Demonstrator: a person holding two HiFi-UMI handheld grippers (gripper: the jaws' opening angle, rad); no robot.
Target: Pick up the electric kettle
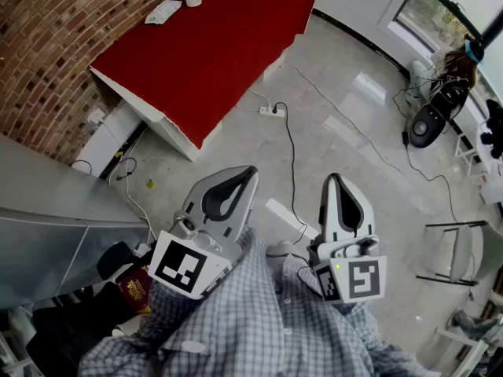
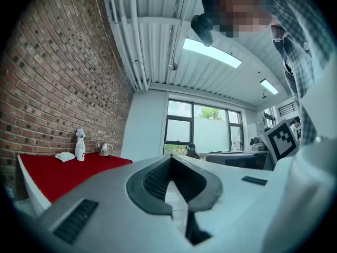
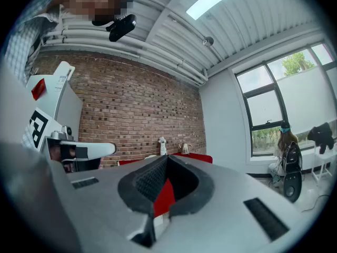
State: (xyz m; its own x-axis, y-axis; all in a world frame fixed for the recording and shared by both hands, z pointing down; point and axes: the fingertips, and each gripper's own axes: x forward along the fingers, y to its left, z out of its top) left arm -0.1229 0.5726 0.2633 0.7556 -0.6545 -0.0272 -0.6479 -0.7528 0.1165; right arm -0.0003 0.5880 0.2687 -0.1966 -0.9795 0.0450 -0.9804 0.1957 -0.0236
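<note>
Here, left tool point(image 1: 250, 171): clenched, jaws together at the tips with nothing between them, held level ahead of a checked sleeve point(image 1: 236, 320).
Right tool point(image 1: 333, 179): clenched the same way and empty, just right of the left one, pointing the same way.
Floor point(image 1: 346, 132): pale and glossy beneath both tools; a power strip point(image 1: 271, 110) lies on it, with a black cable running from it toward the near side.
Desk point(image 1: 212, 45): covered in red, far and left of the tools, against the brick wall point(image 1: 47, 38).
Electric kettle point(image 2: 104, 149): silver, upright at the desk's far end, well apart from both tools.
White bottle point(image 2: 80, 145): upright, just left of the kettle.
White cloth point(image 2: 65, 156): flat on the desk, left of the bottle.
</note>
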